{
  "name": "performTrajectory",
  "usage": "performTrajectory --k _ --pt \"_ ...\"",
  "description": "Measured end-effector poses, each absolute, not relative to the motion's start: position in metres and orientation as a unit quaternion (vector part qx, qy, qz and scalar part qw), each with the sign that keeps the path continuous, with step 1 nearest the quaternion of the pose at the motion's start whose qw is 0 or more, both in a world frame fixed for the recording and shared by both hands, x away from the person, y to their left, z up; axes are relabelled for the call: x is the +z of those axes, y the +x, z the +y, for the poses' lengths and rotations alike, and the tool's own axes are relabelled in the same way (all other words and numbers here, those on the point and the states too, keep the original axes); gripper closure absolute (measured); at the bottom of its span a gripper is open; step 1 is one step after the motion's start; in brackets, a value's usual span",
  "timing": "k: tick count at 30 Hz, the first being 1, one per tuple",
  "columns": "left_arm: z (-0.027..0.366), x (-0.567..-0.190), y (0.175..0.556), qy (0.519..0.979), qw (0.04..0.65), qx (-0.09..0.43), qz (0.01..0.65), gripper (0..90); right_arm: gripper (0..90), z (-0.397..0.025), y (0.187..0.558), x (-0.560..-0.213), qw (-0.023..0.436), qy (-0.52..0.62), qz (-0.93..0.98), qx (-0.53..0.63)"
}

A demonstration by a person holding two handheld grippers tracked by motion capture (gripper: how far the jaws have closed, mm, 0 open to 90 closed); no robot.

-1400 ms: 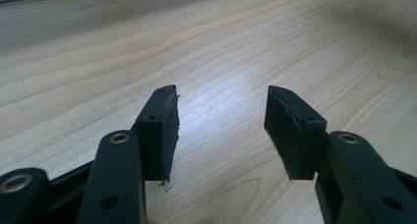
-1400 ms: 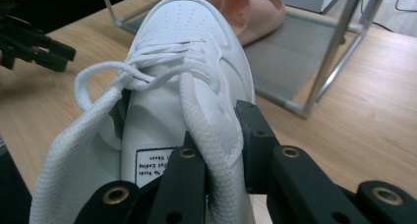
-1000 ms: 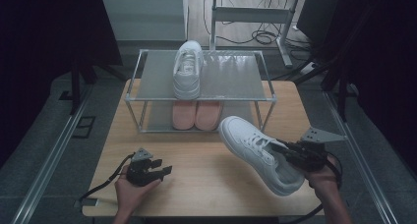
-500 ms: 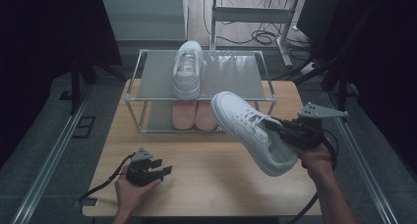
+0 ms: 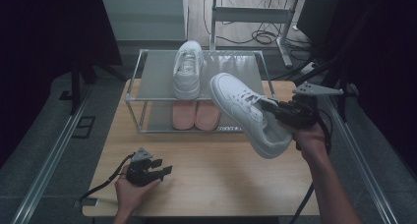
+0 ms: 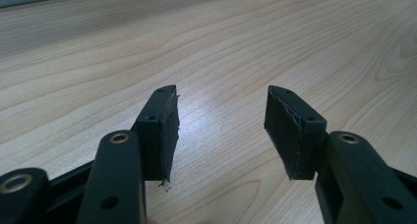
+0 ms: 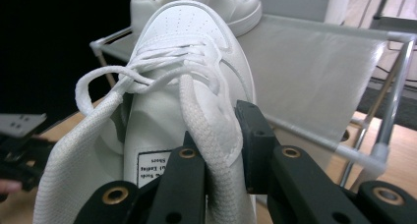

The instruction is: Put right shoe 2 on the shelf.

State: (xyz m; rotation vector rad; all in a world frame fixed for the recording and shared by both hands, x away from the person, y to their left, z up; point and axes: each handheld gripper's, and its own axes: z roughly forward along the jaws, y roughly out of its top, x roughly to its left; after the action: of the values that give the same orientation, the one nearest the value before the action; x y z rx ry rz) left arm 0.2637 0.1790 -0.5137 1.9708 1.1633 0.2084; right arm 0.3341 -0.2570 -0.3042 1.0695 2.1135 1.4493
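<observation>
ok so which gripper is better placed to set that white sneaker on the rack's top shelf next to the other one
Right. The right gripper is already shut on the sneaker, holding it in the air at the rack beside its mate. The left gripper is open, low over the table, away from the rack.

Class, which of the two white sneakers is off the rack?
The white sneaker clamped in the right gripper; its mate rests on the rack's top shelf.

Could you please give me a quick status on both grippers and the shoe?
Right gripper shut on white sneaker, held above table. Left gripper open, low over table. Its mate on rack; space beside it.
</observation>
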Motion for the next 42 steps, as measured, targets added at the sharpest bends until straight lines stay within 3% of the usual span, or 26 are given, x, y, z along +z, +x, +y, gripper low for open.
performTrajectory --k 21,42 --pt "0.179 -0.514 0.264 0.785 0.407 0.084 0.459 47.3 80.9 -0.222 0.394 -0.277 0.202 0.455 0.718 0.486" --pt "0.18 -0.515 0.265 0.785 0.408 0.085 0.459 47.3 81.0 -0.188 0.459 -0.272 0.208 0.523 0.698 0.442"
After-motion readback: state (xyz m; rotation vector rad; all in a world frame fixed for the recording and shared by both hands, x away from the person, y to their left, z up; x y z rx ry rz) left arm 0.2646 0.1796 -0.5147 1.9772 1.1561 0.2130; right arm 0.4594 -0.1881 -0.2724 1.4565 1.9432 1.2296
